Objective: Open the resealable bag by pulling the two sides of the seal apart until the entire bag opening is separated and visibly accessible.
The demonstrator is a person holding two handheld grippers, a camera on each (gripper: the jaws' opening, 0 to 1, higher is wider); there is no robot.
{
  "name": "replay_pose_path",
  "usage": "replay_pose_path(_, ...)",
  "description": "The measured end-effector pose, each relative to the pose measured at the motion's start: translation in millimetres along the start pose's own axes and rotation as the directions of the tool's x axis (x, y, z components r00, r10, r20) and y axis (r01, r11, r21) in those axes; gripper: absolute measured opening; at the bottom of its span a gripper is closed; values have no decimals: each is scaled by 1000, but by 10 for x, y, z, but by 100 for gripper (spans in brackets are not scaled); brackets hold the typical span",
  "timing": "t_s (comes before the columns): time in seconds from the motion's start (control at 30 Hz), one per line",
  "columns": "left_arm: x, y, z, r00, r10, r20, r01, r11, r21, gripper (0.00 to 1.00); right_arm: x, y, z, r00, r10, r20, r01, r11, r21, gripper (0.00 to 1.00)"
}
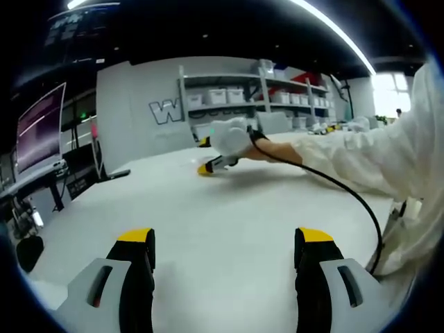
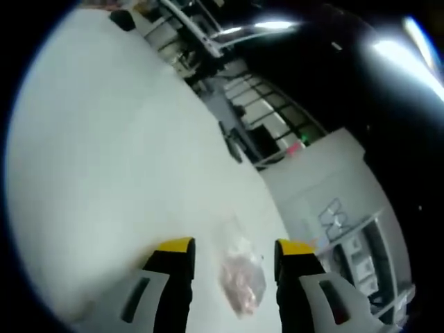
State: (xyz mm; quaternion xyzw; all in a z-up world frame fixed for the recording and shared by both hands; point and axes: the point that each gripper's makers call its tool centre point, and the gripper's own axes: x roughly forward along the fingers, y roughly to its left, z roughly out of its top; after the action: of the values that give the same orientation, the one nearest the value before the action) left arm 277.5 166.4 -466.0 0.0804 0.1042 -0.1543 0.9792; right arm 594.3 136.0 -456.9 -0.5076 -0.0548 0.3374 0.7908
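On the white desk (image 2: 104, 173), the resealable bag (image 2: 243, 277) is lying flat between the right claw (image 2: 234, 251) jaws — they're standing apart, not gripping it. The left claw (image 1: 225, 239) is hovering wide open over bare desk — across it a gloved hand (image 1: 232, 137) is reaching in.

White desk, shelving, monitor beyond the gripper.
Ahead of the left gripper: bare white desk (image 1: 222, 222); beyond it, shelves (image 1: 243, 94) with white bins against a grey wall (image 1: 139, 104); monitor (image 1: 40, 128) far left; black cable (image 1: 347, 194) crossing the desk at right.
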Motion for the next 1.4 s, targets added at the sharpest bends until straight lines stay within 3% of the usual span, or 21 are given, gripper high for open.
replay_pose_path(0.9, -8, 70, -45, 1000, 10, -2, -10, 1000, -12, 82, 213, -16, -26, 1000, -10, 18, 8, 998, 65, 30)
replay_pose_path(1.1, -6, 73, -56, 1000, 9, -2, -9, 1000, -14, 82, 262, -5, -28, 999, -13, 41, 7, 989, 146, 24)
replay_pose_path(1.4, -19, 91, -55, 1000, 14, -2, -14, 1000, -16, 82, 284, 30, -34, 999, -13, 47, 5, 984, 178, 15)
